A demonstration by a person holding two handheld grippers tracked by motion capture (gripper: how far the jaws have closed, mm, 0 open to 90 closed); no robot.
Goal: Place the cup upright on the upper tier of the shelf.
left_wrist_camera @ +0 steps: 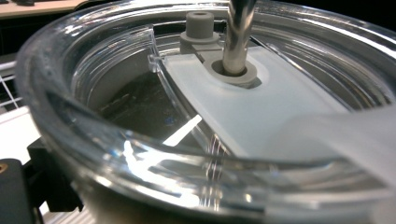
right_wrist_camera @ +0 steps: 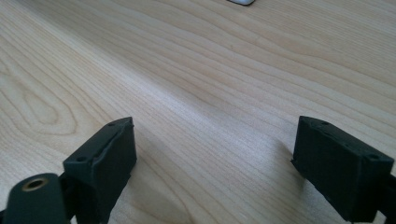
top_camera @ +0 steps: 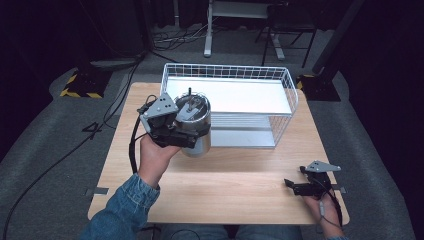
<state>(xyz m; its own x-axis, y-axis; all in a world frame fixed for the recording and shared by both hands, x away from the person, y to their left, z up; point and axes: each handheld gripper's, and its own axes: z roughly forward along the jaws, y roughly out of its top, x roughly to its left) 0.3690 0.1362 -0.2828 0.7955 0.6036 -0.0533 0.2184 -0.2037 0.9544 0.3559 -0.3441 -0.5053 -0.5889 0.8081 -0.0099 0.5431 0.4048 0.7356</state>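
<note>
**Cup lifted, basket waiting**

High view showed the left tongs [top_camera: 186,131] wrapped around a shiny metal cup [top_camera: 196,131] with a clear lid [top_camera: 191,105], a little left of the middle of the frame. The cup sat just in front of the near left corner of the white wire basket [top_camera: 230,75]; I could not tell if it was still touching the desk [top_camera: 235,175]. The tongs looked shut on the cup's side. In the left gripper view the lid [left_wrist_camera: 196,116] was very close, and a metal straw [left_wrist_camera: 238,32] poked through it at the top middle.

The right tongs [top_camera: 295,186] lay low at the lower right of the high view. In the right gripper view they [right_wrist_camera: 212,158] stood wide open with nothing between them, just bare wood.

So grabbing the cup looked done. My guess was that the cup was meant for the basket. Putting it in and letting go were still left.
</note>
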